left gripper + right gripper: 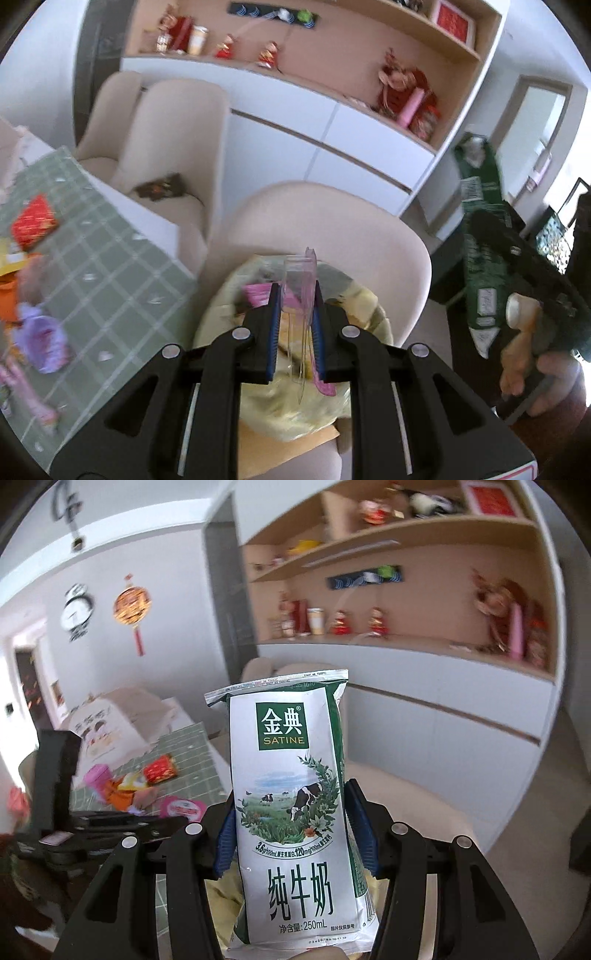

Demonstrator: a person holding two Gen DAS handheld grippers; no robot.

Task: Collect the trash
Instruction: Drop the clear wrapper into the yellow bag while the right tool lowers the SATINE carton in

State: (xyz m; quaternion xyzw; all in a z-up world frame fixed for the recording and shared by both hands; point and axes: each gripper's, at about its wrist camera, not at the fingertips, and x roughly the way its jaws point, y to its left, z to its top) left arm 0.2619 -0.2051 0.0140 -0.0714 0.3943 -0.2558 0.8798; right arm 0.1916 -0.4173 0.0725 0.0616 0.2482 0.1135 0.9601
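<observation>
My left gripper (297, 301) is shut on a clear plastic cup with a pink edge (301, 284), held above a yellowish trash bag (295, 402) that sits on a beige chair (332, 221). My right gripper (291, 812) is shut on a white and green Satine milk pouch (291, 805), held upright. The pouch (480, 258) and the right gripper also show at the right of the left wrist view. More trash lies on the green checked tablecloth (110, 266): a red packet (33, 219), a purple wrapper (44, 339), orange wrappers (122, 790) and a pink lid (183, 806).
A second beige chair (166, 122) stands behind the table. White cabinets and wooden shelves with red ornaments (406, 92) line the back wall. A white box (103, 723) sits at the table's far end. The left gripper's body (59, 760) shows at left in the right wrist view.
</observation>
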